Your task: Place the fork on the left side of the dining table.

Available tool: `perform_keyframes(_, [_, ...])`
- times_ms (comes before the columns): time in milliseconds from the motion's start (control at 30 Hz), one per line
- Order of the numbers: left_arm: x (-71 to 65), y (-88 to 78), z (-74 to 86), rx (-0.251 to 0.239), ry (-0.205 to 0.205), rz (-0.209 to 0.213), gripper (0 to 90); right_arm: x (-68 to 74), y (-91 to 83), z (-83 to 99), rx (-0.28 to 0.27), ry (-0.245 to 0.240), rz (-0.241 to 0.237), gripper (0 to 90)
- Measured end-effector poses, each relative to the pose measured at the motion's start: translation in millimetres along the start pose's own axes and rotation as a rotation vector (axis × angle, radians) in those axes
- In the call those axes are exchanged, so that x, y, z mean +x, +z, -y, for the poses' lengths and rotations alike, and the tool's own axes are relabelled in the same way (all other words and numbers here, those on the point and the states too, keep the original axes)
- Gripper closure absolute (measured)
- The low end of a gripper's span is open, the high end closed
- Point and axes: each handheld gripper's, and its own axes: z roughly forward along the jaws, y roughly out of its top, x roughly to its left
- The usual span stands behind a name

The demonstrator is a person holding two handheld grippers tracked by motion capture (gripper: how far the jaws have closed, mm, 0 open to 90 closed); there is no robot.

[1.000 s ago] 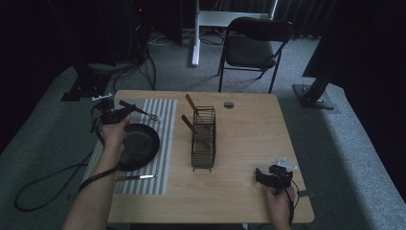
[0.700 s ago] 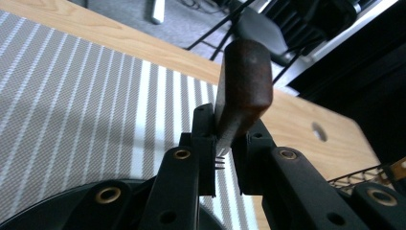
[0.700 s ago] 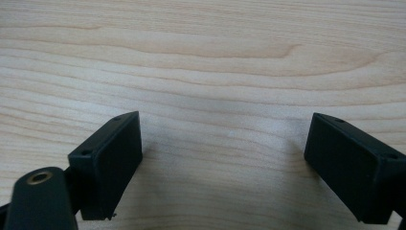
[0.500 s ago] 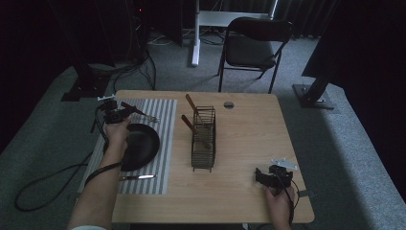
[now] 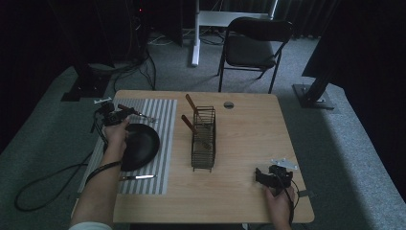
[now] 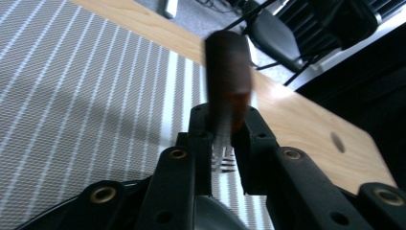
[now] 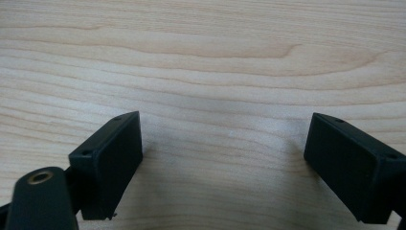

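Observation:
My left gripper is over the far left of the striped mat, shut on a fork. In the left gripper view the fork's brown wooden handle rises blurred from between the jaws, and its metal tines point down behind them. A black pan lies on the mat just beside the left hand. My right gripper rests near the table's front right corner, open, with bare wood between its jaws.
A black wire basket stands mid-table with two wooden-handled utensils sticking out of it. A knife lies on the mat's near end. A cable hole is at the far edge. A folding chair stands beyond the table.
The left gripper with the fork has shifted only slightly above the mat's far left corner. The right gripper has not moved.

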Motion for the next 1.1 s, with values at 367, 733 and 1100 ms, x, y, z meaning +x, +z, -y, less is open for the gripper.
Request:
perform_keyframes(367, [12.7,12.0,3.6,0.019,-0.010,-0.141,56.5,0.0,0.0,0.0,0.000,0.000,0.000,12.7])
perform_keyframes(733, [13.5,28.9,5.7,0.091,0.116,-0.265,37.8,0.1,0.0,0.0,0.000,0.000,0.000,12.7])
perform_keyframes(1100, [20.1,36.9,9.9,0.122,0.102,-0.250,37.7,0.1,0.0,0.0,0.000,0.000,0.000,12.7])
